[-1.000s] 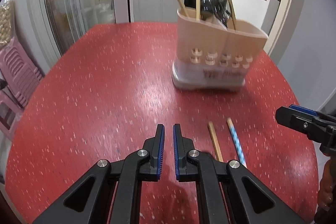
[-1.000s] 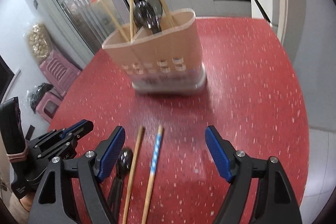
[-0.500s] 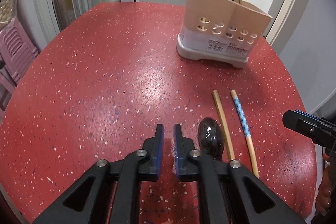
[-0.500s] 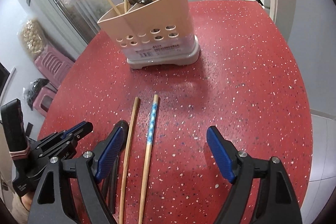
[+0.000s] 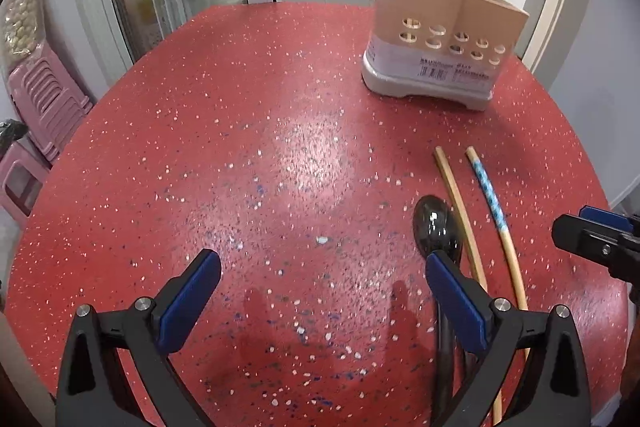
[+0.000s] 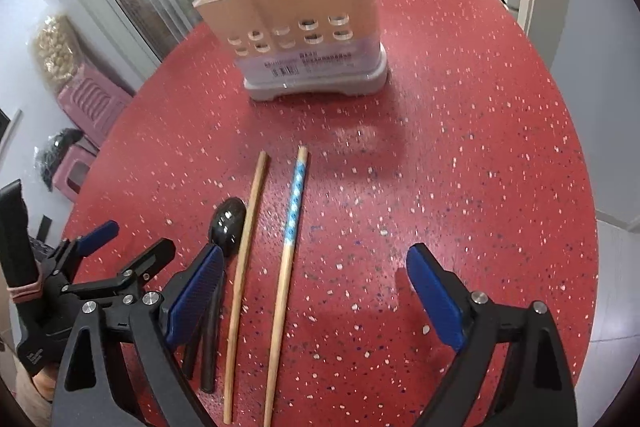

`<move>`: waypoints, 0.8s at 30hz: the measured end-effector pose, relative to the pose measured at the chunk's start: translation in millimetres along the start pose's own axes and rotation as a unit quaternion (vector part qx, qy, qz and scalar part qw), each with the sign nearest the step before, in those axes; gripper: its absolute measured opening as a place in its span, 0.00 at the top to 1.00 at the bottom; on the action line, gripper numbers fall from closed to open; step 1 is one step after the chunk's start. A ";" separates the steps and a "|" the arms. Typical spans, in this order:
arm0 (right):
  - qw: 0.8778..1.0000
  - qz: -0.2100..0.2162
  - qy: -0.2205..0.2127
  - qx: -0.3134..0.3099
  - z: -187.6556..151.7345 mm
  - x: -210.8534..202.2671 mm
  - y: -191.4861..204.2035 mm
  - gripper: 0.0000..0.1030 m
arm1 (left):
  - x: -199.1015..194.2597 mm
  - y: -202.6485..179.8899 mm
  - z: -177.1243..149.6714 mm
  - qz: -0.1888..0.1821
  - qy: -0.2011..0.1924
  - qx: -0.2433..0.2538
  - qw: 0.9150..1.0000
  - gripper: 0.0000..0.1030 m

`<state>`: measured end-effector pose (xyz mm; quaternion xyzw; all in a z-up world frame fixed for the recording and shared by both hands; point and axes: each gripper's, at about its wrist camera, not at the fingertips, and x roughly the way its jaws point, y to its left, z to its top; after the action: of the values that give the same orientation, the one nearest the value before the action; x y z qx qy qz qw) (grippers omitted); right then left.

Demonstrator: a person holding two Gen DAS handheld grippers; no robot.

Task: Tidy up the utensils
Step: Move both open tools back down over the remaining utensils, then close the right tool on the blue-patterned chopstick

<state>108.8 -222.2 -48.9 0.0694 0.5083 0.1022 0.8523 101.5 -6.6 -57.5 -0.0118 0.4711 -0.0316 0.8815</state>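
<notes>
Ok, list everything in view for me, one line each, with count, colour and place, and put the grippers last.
table: one, red speckled top, under everything.
utensil holder: one, beige with a grey base, upright at the far side of the table; chopsticks and dark spoons stand in it.
black spoon: one, lying flat, left of the loose chopsticks.
plain chopstick: one, bare wood, lying beside the spoon.
patterned chopstick: one, wood with a blue and white end, lying right of the plain one.
pink stools: stacked, on the floor left of the table.
left gripper: black with blue pads, open above the table.
right gripper: black with blue pads, open over the chopsticks.
</notes>
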 end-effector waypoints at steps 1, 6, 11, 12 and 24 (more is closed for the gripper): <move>1.000 -0.002 0.007 0.003 -0.9 2.8 0.1 0.08 | 0.7 -0.1 -1.7 -0.004 0.004 0.004 1.000 0.00; 1.000 -0.017 0.027 0.001 -3.1 12.9 3.5 0.09 | 3.2 -4.6 -9.6 -0.016 0.017 0.025 0.999 0.00; 0.999 -0.034 0.039 -0.011 -3.0 19.2 8.9 0.12 | 8.4 -10.9 -17.6 -0.019 0.036 0.045 0.998 0.00; 0.998 -0.036 0.041 -0.013 -1.9 21.4 10.0 0.16 | 9.5 -11.9 -18.6 -0.018 0.039 0.049 0.998 0.00; 0.995 -0.063 0.055 -0.053 0.1 39.5 28.9 0.37 | 4.7 -18.2 -29.9 -0.052 0.050 0.059 0.996 0.00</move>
<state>124.1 -184.5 -76.0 -0.0137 0.5520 0.0788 0.8300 78.4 -24.8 -77.1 0.0177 0.5103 -0.1054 0.8533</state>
